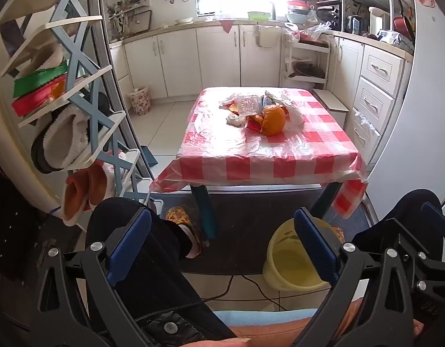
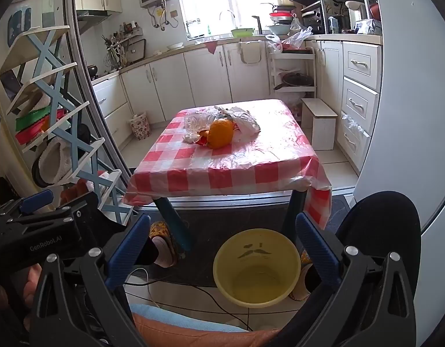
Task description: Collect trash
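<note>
Both the left gripper [image 1: 222, 243] and the right gripper [image 2: 222, 245] have jaws spread wide, empty. Trash pile [image 1: 260, 110] sits mid-desk [image 1: 251, 156]; yellow bucket [image 2: 257, 266] stands on the floor below.

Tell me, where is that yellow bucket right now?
The yellow bucket stands on the floor in front of the checked table, near its right leg. It shows low in both views, and looks empty.

I see a heap of trash [image 1: 261, 110] on the red-checked table: a large orange peel [image 2: 221, 133] in front, crumpled white plastic bags [image 2: 247, 123] and clear wrappers behind. An empty yellow bin [image 2: 257, 269] stands upright on the floor.
</note>
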The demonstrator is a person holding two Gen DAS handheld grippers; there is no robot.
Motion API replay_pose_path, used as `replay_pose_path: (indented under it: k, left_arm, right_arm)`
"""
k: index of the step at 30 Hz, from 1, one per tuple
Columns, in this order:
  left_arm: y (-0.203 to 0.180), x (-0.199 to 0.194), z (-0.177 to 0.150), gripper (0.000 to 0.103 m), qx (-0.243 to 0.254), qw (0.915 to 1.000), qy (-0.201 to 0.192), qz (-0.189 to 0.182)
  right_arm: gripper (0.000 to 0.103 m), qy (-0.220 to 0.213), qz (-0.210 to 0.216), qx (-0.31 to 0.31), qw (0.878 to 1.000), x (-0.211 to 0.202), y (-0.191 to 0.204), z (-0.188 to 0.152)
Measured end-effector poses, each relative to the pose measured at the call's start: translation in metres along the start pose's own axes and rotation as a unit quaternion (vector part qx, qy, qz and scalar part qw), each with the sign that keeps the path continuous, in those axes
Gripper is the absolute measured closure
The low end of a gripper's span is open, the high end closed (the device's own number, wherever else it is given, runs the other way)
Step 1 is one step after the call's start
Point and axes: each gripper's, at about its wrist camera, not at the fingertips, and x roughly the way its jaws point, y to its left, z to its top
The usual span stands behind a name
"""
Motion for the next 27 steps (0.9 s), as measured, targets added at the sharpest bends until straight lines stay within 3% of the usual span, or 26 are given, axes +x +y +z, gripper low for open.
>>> replay_pose_path:
  k: [27]
  left_arm:
    - [-0.0044, -0.0026, -0.0029, 0.008, -0.003, 0.9997, -0.007, -0.024]
  right_arm:
    - [0.006, 0.001, -0.001, 0.002, 1.0, 0.0008, 0.0012, -0.0003]
